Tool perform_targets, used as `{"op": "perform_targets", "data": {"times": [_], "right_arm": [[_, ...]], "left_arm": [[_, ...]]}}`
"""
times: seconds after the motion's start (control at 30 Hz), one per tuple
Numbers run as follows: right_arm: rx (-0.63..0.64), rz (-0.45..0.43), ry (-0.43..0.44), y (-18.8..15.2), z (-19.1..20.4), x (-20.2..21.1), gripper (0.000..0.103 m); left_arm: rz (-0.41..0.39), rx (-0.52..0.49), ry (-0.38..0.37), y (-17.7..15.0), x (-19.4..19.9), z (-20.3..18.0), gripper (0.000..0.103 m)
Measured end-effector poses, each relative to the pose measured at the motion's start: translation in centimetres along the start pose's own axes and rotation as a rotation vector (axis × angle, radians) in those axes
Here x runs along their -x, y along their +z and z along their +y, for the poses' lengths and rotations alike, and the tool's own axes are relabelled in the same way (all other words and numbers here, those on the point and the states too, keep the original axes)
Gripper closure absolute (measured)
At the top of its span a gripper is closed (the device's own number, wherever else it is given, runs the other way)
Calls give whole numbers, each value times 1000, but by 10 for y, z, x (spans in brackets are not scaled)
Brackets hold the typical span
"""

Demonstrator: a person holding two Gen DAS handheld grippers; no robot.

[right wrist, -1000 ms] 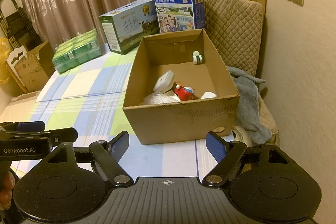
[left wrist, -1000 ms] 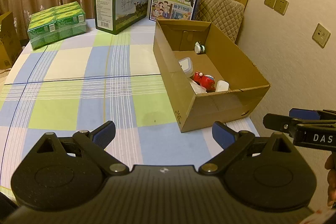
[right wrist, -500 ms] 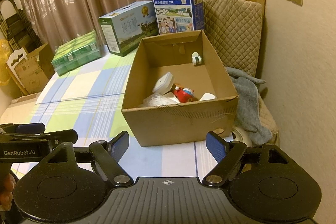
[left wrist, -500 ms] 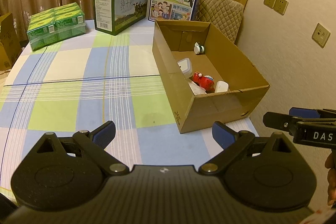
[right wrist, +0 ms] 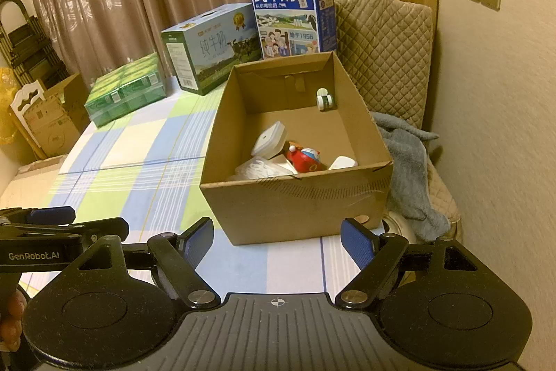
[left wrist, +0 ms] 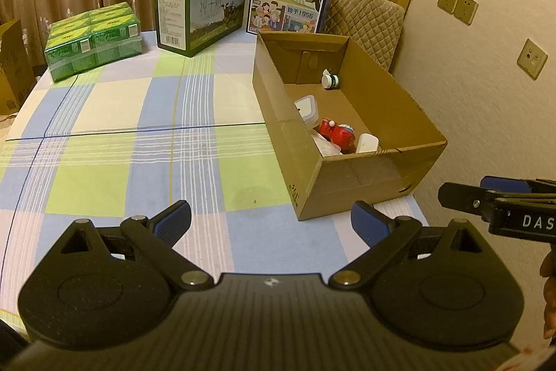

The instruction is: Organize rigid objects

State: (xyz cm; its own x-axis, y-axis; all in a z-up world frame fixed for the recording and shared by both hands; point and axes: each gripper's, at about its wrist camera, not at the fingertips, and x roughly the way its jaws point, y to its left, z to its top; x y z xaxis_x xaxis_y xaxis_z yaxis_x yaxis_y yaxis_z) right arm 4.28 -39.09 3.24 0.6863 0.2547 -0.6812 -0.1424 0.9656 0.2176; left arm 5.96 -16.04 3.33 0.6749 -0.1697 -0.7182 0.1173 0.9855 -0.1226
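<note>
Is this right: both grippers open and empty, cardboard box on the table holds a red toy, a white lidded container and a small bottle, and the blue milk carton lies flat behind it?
One thing is off: the blue milk carton stands upright behind the cardboard box, as the right wrist view shows. The rest holds: left gripper and right gripper open and empty, red toy, white lidded container and small bottle inside the box.
</note>
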Motion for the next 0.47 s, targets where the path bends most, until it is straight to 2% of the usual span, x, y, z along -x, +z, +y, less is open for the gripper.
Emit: {"op": "perform_targets", "data": {"times": [0.47], "right_arm": [[3, -1, 0, 1, 2, 0, 26]], "left_arm": [[-35, 17, -13, 1, 5, 5, 6]]}}
